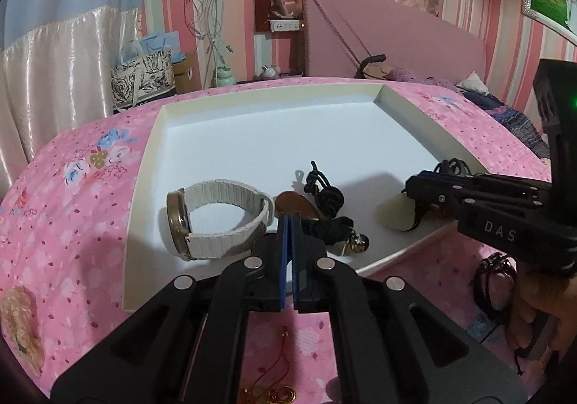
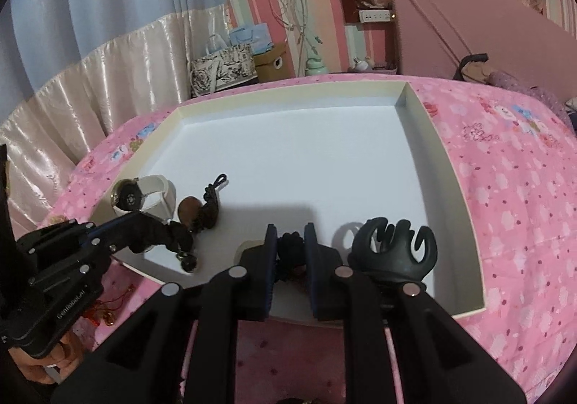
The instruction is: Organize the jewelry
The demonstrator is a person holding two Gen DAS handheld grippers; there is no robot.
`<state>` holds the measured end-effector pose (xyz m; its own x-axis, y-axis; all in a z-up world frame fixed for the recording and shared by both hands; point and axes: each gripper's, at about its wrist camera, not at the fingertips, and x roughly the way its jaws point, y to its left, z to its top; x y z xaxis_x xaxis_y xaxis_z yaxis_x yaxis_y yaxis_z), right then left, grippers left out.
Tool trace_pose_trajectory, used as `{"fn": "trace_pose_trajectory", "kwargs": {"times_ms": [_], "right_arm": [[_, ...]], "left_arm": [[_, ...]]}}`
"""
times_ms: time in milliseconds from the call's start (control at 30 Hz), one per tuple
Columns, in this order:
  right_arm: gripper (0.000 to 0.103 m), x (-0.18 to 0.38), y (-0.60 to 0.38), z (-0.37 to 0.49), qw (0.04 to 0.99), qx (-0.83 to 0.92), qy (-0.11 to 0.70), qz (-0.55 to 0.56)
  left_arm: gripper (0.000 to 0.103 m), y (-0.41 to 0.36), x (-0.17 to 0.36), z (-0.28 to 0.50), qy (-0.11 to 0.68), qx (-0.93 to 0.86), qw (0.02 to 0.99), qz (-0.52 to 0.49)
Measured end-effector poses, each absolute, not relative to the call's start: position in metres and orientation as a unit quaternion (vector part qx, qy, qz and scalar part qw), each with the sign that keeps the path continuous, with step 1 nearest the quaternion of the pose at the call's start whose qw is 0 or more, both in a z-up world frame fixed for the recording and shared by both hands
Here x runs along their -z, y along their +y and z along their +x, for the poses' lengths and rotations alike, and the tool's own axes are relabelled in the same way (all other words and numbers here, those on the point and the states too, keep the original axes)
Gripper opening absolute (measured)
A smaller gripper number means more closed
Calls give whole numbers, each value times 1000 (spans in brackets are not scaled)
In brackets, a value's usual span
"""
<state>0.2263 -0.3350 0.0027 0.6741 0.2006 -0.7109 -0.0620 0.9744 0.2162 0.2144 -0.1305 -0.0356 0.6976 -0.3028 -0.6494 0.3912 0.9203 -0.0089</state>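
A shallow white tray (image 1: 151, 158) (image 2: 465, 187) lies on the pink bedspread. In it rest a white-strapped watch (image 1: 216, 220) (image 2: 140, 198) and a brown teardrop pendant (image 1: 295, 205) (image 2: 189, 209) on a black cord. A black hair claw (image 2: 393, 249) sits there too. My left gripper (image 1: 290, 220) (image 2: 126, 223) is shut on a black braided cord (image 1: 331, 227) (image 2: 162, 234). A small bell (image 1: 360, 241) (image 2: 187, 263) hangs from the cord over the tray's near edge. My right gripper (image 2: 290, 241) (image 1: 411, 187) is shut on the knotted black cord (image 2: 290, 245) of a pale stone pendant (image 1: 393, 216), low over the tray.
A red cord with gold charms (image 1: 274, 386) (image 2: 104, 314) lies on the bedspread before the tray. Black cord bracelets (image 1: 494, 277) lie at the right. A pink headboard (image 1: 396, 39) stands behind the bed. Bags (image 1: 144, 79) stand on the floor beyond it.
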Motion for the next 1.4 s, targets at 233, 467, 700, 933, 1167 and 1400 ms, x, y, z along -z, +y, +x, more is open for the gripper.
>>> {"fn": "trace_pose_trajectory", "kwargs": {"times_ms": [233,467,700,933,1167,1400], "right_arm": [[19,-4,-336,223,915,-60,391,83],[41,-10,-335,215,923,-50,373,76],[47,-16,-335,210,931,-47,354,71],[50,-19,-334,208,936,-30,344,64],[61,-40,-348,186,947,-25,307,95],[68,-47,-401,126,940,-10,329,87]], "left_arm": [[0,-126,37,218,347,163,922,59],[36,-129,36,214,340,132,928,77],[72,-108,26,210,313,81,945,43],[72,-110,25,208,305,79,948,55],[74,-109,21,206,299,83,949,51],[79,-19,-20,183,290,118,946,-78]]}}
